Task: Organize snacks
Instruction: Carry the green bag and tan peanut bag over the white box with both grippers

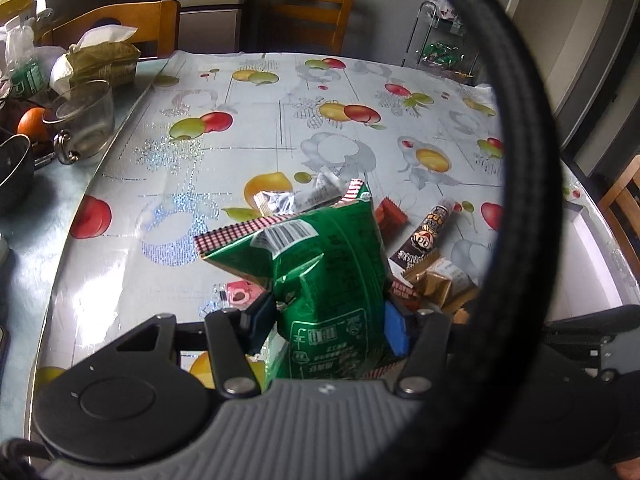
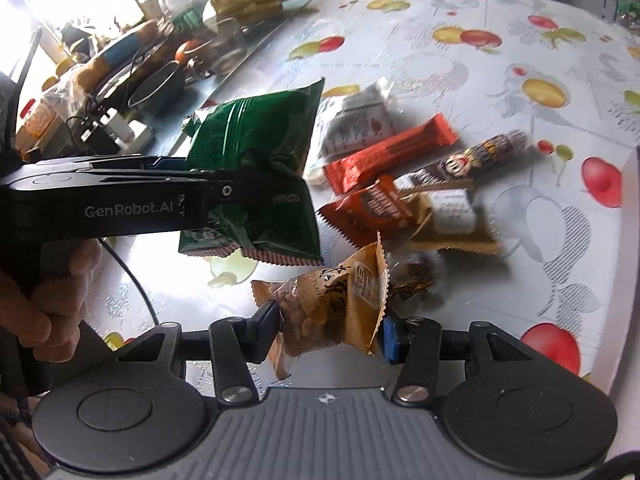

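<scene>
My left gripper (image 1: 326,320) is shut on a green snack bag (image 1: 336,272) and holds it above the table; the bag also shows in the right wrist view (image 2: 256,152), at the end of the black left gripper. My right gripper (image 2: 330,326) is shut on a tan nut packet (image 2: 340,300) lifted off the table. A pile of snacks lies on the fruit-print tablecloth (image 2: 460,80): an orange bar (image 2: 392,152), a brown-orange packet (image 2: 372,208), a dark chocolate tube (image 2: 472,160), a white packet (image 2: 356,124) and a gold packet (image 2: 452,224).
A glass cup (image 1: 84,116), an orange (image 1: 32,122), a dark pot (image 1: 14,168) and a tissue pack (image 1: 100,60) crowd the table's left side. Wooden chairs (image 1: 308,12) stand beyond the far edge. A thick black cable (image 1: 520,160) crosses the left wrist view. A white box edge (image 2: 624,260) stands at right.
</scene>
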The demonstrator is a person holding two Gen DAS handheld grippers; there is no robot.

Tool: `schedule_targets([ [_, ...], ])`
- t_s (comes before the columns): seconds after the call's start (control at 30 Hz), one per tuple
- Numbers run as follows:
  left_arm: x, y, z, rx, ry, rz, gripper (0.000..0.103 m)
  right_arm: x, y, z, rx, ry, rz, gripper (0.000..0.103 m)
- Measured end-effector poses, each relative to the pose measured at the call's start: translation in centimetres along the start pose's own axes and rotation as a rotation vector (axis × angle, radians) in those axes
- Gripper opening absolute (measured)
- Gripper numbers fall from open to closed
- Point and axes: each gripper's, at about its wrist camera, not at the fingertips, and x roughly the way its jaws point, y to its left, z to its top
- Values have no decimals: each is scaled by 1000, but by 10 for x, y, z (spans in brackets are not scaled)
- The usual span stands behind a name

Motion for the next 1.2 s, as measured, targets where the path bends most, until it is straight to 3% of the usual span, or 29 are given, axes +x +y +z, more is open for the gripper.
schedule_targets([
  [0.77, -8, -22, 19, 44, -53, -4, 55, -37, -16, 2, 28, -147, -109, 51],
  [1.2, -1, -55, 29, 119, -53, -68, 55, -64, -41, -5, 108, -238, -201, 51],
])
